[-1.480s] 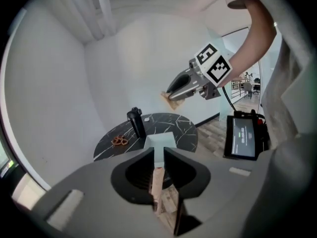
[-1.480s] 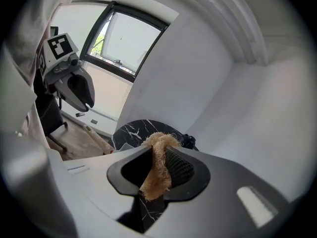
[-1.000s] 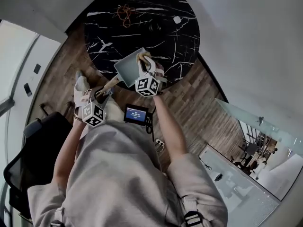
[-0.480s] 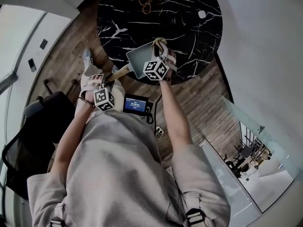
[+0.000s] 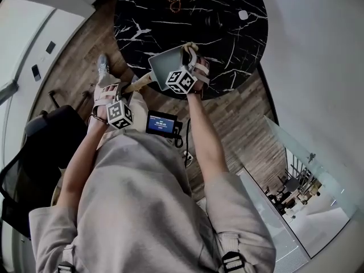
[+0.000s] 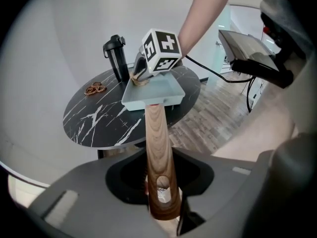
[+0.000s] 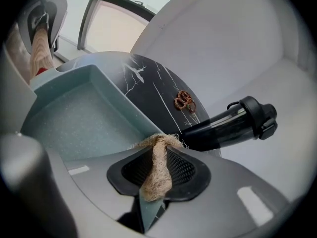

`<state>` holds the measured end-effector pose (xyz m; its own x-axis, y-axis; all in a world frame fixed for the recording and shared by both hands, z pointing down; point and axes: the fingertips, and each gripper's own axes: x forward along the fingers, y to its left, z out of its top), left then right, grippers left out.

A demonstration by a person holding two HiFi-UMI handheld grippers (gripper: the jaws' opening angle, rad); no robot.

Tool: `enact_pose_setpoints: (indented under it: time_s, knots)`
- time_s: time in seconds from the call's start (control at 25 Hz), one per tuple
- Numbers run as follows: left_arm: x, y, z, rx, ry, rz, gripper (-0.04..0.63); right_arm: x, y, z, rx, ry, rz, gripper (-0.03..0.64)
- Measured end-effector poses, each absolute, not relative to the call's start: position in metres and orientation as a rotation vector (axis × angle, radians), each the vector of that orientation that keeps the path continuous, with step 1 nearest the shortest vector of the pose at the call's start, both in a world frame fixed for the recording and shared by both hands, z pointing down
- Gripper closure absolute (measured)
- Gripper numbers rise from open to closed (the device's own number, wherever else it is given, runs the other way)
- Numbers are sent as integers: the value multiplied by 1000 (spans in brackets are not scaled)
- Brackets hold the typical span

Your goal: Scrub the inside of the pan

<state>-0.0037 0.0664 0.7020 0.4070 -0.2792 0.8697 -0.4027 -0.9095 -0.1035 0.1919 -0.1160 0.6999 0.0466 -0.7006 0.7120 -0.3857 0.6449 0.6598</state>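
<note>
A square pale-green pan with a wooden handle sits at the near edge of the black marble table. My left gripper holds the end of that handle; its jaws have just been closing, with the handle between them. My right gripper is shut on a tan fibre scrubber. The scrubber's tuft lies over the pan's far rim. The pan's speckled inside looks bare. I cannot tell whether the pan rests on the table.
A black bottle stands on the table's far side, near a brown beaded loop. A small white thing lies further right. A screen device hangs at the person's waist. A dark chair is at left over the wooden floor.
Both grippers and the pan have come down toward the table's near edge. The scrubber stays at the pan's far rim.
</note>
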Motion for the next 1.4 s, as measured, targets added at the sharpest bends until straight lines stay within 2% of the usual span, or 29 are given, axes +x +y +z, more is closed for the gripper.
enact_pose_setpoints:
  time_s: [0.28,0.88,1.4]
  knots:
    - [-3,67,703,2525,-635,1539,480,190,-110,709,898,-1577,-294,537]
    - [-5,64,705,2490,-692,1564,483,177,-108,712,984,-1687,103,557]
    - [-5,65,705,2444,-722,1532,485,127,-80,712,956,-1857,332,557]
